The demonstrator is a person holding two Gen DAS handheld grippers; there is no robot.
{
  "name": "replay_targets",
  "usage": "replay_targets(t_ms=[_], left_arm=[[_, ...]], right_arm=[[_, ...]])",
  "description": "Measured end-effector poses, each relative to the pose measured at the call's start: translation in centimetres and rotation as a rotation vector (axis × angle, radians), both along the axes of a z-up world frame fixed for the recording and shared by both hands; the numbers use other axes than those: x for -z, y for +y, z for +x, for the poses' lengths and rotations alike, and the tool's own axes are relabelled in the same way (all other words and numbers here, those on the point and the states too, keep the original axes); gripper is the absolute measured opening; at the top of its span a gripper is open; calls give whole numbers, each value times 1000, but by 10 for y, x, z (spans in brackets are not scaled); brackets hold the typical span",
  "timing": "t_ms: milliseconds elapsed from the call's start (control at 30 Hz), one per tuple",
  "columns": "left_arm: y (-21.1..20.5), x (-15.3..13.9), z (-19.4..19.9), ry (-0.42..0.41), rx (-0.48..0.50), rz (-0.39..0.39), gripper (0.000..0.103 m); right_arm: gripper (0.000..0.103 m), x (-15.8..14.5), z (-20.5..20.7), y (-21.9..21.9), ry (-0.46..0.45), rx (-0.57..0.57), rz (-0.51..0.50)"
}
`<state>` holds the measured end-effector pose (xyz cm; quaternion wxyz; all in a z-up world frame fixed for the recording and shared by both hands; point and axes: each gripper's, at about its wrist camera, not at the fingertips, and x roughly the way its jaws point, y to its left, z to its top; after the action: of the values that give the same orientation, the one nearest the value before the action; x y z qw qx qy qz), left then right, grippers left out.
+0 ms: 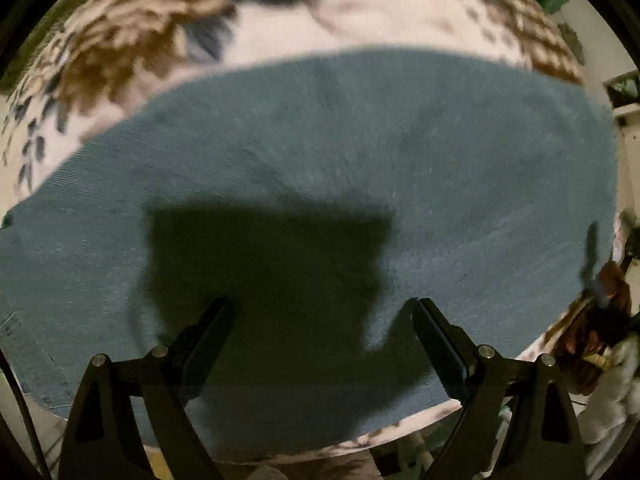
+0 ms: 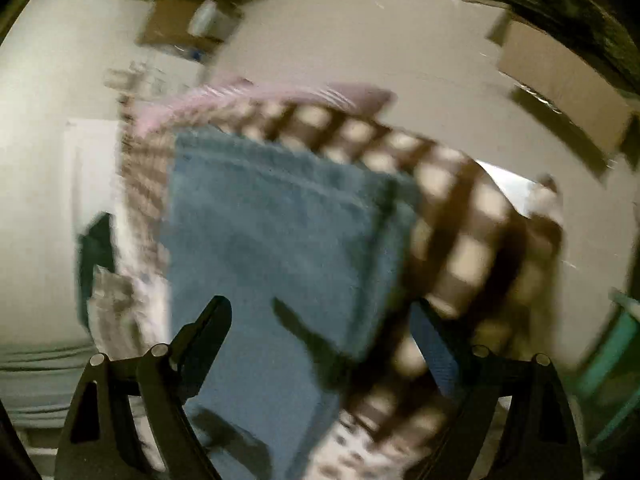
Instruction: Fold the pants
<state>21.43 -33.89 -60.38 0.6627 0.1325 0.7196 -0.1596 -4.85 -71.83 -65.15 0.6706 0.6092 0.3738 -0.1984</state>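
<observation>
Pants (image 1: 320, 152) lie directly beneath the left gripper (image 1: 322, 312), long axis crosswise; right gripper (image 2: 320, 308) approaches obliquely. Both grippers released, empty.

No readable text, labels or numbers anywhere.

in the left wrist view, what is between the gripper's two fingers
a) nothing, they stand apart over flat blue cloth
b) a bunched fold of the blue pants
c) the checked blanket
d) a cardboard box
a: the left gripper has its fingers wide apart with nothing pinched, and the blue pants lie flat below it on the patterned cover, with only the gripper's shadow in the gap.
</observation>
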Motion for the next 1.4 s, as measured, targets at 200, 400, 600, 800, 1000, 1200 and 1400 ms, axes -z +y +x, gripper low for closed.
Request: replay_targets(t_ms=[200, 400, 600, 800, 1000, 1200, 1400], left_arm=[[0, 18, 8, 45, -43, 1, 103], [-10, 25, 22, 102, -72, 64, 103], [-16, 25, 33, 102, -72, 67, 103], [-23, 30, 16, 100, -76, 74, 103], [-18, 17, 16, 83, -58, 59, 103], [24, -30, 31, -10, -124, 13, 103], [135, -82, 41, -57, -315, -46, 103]], right_arm=[[83, 15, 1, -20, -190, 58, 91], [33, 7, 0, -14, -264, -26, 4], [33, -11, 7, -9, -274, -85, -32], [34, 23, 53, -19, -155, -127, 6], [10, -30, 63, 1, -117, -193, -152], [9, -109, 80, 51, -122, -306, -274], [9, -160, 113, 143, -160, -470, -303]])
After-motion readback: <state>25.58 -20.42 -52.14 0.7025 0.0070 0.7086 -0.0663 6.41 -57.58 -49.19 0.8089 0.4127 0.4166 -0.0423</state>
